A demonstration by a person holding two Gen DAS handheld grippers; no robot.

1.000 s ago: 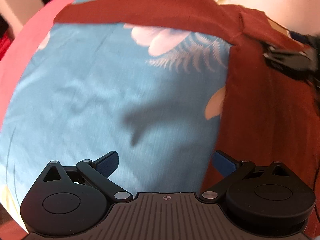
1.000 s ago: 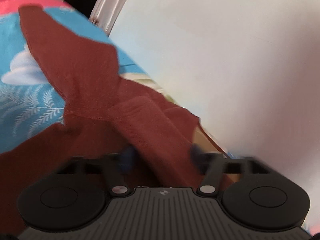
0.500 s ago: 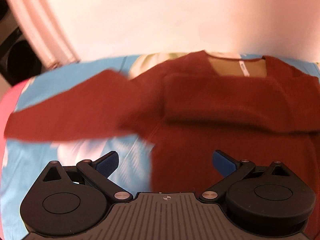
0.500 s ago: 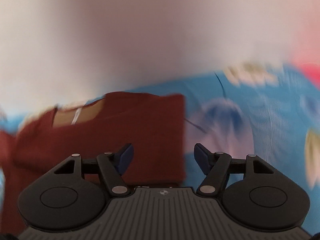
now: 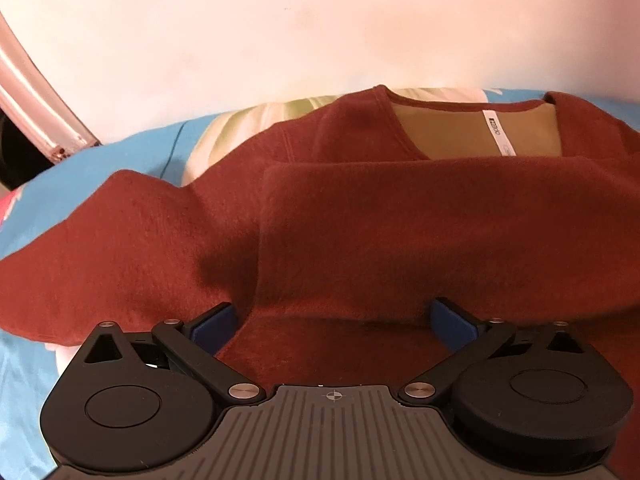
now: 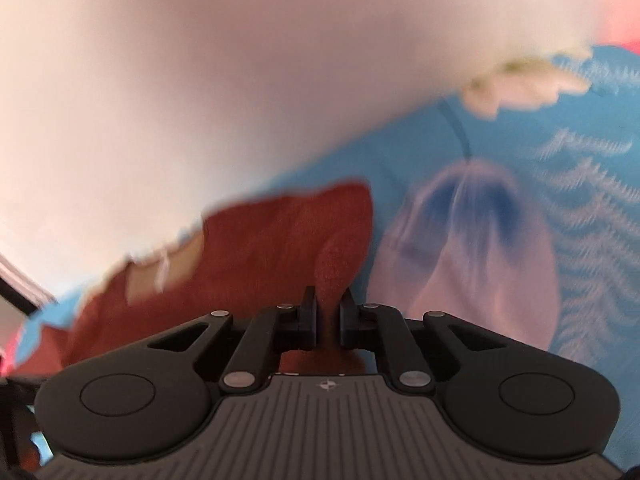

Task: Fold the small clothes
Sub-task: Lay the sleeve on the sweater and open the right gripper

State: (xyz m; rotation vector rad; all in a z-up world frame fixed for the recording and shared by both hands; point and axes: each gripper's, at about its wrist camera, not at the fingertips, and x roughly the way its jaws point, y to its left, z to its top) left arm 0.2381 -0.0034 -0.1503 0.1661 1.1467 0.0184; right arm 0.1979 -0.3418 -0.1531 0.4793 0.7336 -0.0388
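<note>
A rust-red sweater (image 5: 360,220) lies on the blue flowered cloth (image 5: 24,380), neck opening with a tan lining and white label (image 5: 498,136) at the far side. One sleeve (image 5: 440,200) is folded across the chest; the other sleeve (image 5: 100,248) stretches out to the left. My left gripper (image 5: 332,320) hovers open just above the sweater's body, nothing between its blue pads (image 5: 212,326). In the blurred right wrist view, my right gripper (image 6: 328,312) is shut on a pinch of the red sweater (image 6: 280,248) at its right edge.
A pale wall (image 5: 320,32) rises right behind the sweater's collar. A metal bar (image 5: 36,92) slants at the far left. The blue cloth (image 6: 520,240) with pale flowers and fern prints spreads to the right of the sweater.
Both grippers swung round toward the wall. The left one came in over the sweater's chest and stayed open. The right one went from open beside the sweater's edge to shut on it.
</note>
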